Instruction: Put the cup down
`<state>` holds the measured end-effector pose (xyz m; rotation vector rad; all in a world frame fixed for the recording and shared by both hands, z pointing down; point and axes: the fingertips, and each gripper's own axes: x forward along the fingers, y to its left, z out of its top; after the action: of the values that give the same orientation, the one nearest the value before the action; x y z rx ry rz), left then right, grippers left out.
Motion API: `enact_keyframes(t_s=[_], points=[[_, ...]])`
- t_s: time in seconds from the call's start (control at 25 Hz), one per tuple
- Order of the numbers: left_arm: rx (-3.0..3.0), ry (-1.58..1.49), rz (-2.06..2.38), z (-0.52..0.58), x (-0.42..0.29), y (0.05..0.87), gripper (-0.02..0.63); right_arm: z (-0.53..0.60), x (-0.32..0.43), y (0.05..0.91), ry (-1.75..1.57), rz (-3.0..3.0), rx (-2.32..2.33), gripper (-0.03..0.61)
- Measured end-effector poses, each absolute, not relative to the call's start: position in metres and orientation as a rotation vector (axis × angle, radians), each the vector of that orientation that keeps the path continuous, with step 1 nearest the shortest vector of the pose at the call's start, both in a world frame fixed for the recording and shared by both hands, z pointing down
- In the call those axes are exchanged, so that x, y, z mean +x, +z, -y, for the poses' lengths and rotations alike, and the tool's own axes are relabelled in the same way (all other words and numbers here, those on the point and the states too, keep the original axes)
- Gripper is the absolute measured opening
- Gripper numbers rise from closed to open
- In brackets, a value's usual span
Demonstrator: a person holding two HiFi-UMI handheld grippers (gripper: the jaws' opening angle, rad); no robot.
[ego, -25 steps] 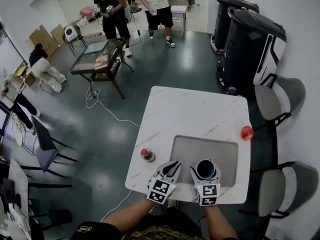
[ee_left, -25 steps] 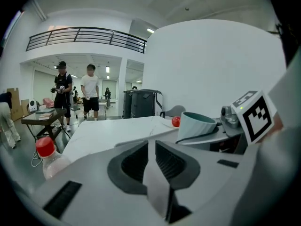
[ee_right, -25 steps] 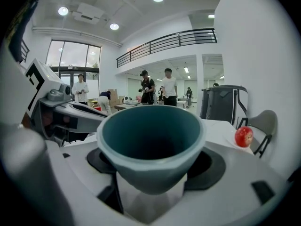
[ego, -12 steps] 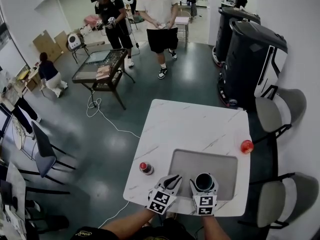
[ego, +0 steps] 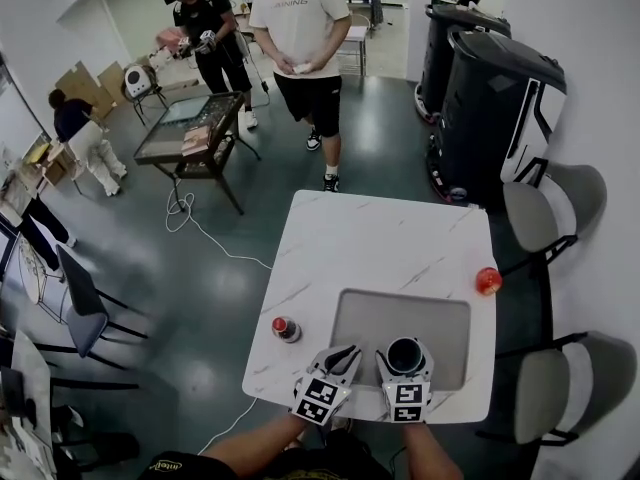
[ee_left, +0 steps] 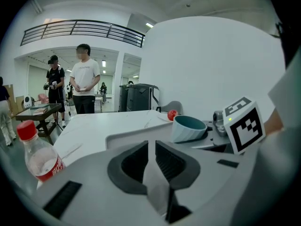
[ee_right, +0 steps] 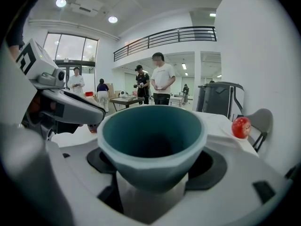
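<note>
The right gripper (ego: 405, 358) clasps the teal cup (ee_right: 151, 140) upright. Hold it level, seat it on the mat (ego: 440, 318) beneath, then release.

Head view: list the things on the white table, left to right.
bottle → left gripper → cup → apple

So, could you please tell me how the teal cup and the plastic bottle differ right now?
The cup is teal, open-topped and held in the right claw over the grey mat; the bottle is clear, red-capped and stands free on the bare table. Both are upright.
</note>
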<state>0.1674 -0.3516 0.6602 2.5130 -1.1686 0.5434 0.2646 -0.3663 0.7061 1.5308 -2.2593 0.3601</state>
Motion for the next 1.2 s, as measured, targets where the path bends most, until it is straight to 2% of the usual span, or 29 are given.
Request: enact_keyframes(t_s=[0.48,0.76,1.2], points=[[2.536,0.526,1.157,0.344,0.167,0.651,0.055,0.367,0.267,0.705,0.43,2.303,1.541,0.387],[2.558,0.497,1.15,0.336,0.162,0.641,0.055,0.363,0.266,0.698,0.483,2.31,1.559,0.446],[2.608,0.434,1.144,0.299,0.132,0.61,0.055,0.301,0.273,0.673,0.506,2.221,1.726,0.446]])
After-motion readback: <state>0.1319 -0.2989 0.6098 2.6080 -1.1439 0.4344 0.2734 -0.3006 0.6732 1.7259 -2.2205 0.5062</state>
